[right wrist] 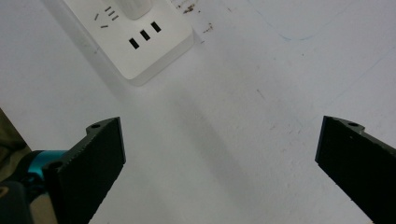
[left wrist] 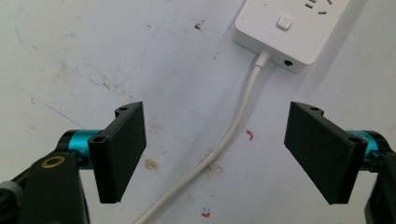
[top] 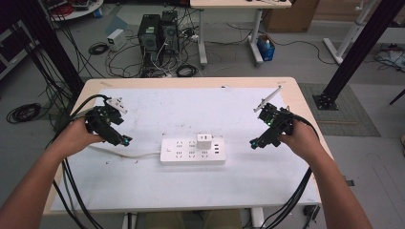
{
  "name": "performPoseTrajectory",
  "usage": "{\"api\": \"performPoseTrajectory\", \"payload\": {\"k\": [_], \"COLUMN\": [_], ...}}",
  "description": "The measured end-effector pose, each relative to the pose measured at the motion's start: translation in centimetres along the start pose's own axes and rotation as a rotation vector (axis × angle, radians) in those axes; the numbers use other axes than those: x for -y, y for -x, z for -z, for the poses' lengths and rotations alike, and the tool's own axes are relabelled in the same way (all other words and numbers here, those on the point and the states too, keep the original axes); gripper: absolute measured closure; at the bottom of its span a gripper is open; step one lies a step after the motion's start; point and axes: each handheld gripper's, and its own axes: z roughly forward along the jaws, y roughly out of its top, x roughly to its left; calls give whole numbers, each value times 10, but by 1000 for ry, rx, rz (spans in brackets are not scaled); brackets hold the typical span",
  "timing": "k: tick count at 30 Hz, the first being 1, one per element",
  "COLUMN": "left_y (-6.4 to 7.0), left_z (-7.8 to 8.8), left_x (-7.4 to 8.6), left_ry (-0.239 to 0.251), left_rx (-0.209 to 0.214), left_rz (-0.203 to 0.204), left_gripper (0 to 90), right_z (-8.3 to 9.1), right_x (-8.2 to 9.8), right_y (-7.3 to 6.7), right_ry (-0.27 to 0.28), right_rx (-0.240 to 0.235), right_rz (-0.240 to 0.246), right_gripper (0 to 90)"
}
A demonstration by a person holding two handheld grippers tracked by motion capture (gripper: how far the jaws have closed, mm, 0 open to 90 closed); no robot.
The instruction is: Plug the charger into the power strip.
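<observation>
A white power strip (top: 192, 150) lay near the middle of the white table mat (top: 157, 186), its long side running across the table. A small white plug adapter (top: 204, 141) stood pushed into one of its sockets, toward the right end and just beside the three small ports there. The strip's white cable (top: 125, 154) ran off its left end across the mat.

The left gripper (top: 125, 140) hung to the left of the strip, apart from it, with its jaws standing open and nothing between the pads; in the left gripper view the cable (left wrist: 219, 149) passed across the mat beneath the gap, untouched, and the strip's switch end (left wrist: 289, 28) sat beyond. The right gripper (top: 254, 142) hung to the right of the strip, also apart from it, jaws spread wide and empty over bare mat, the strip's port end (right wrist: 140, 37) ahead of it in the right gripper view.

Judging from this, the work on the strip and adapter had either not begun or had just been finished: the adapter looked fully seated, neither gripper touched anything, and both hands flanked the strip. If the adapter was to be pulled out, everything remained: steadying the strip, closing on the adapter, and lifting it free
</observation>
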Motion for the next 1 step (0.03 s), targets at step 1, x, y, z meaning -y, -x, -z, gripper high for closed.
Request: {"api": "performPoseTrajectory", "payload": {"k": [1], "left_y": [1], "left_z": [0], "left_x": [0], "left_ry": [0], "left_rx": [-2], "left_rz": [0], "left_gripper": [211], "right_z": [0], "right_x": [0], "right_y": [0], "right_ry": [4], "right_rx": [0], "right_rz": [3], "right_gripper": [9]}}
